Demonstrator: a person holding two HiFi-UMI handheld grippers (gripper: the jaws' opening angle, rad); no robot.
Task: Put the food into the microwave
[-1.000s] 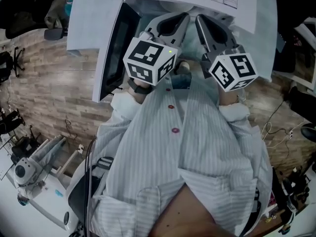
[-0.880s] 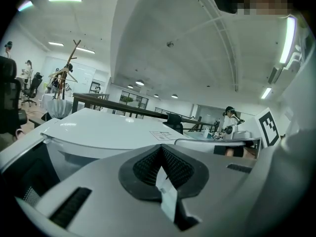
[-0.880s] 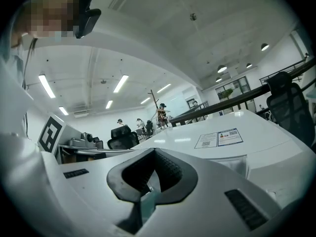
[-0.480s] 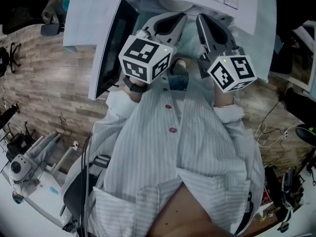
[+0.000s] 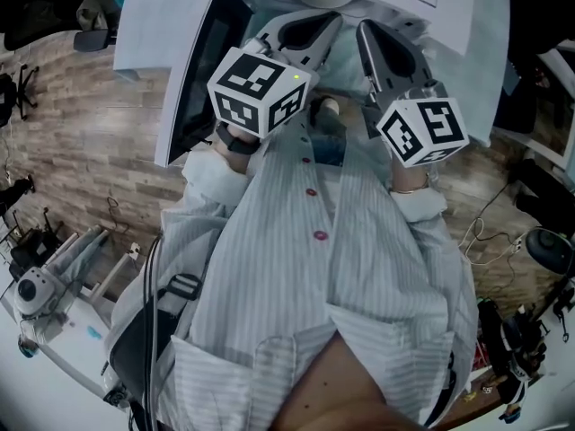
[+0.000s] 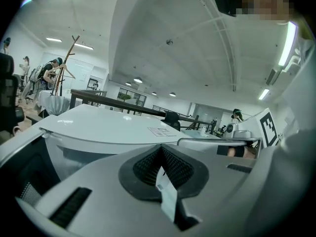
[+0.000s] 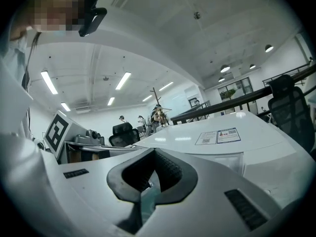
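Note:
A white microwave (image 5: 449,16) stands in front of me with its dark-windowed door (image 5: 193,70) swung open to the left. Its white top fills the left gripper view (image 6: 98,127) and the right gripper view (image 7: 217,142). My left gripper (image 5: 334,25) and right gripper (image 5: 364,30) sit side by side at the opening, both pointing into it. The left gripper (image 6: 160,149) is shut, and a thin white strip (image 6: 165,194) shows where its jaws meet. The right gripper (image 7: 154,154) is shut too, with a pale teal sliver (image 7: 147,201) in the slit. I see no food.
A wood-plank floor (image 5: 81,142) lies to the left of the microwave. Cables (image 5: 499,232) trail on the right. A white machine (image 5: 36,290) stands at the lower left. My striped shirt (image 5: 359,268) fills the lower middle of the head view.
Only the head camera has shifted a little. Both grippers stay shut in the same place at the microwave opening.

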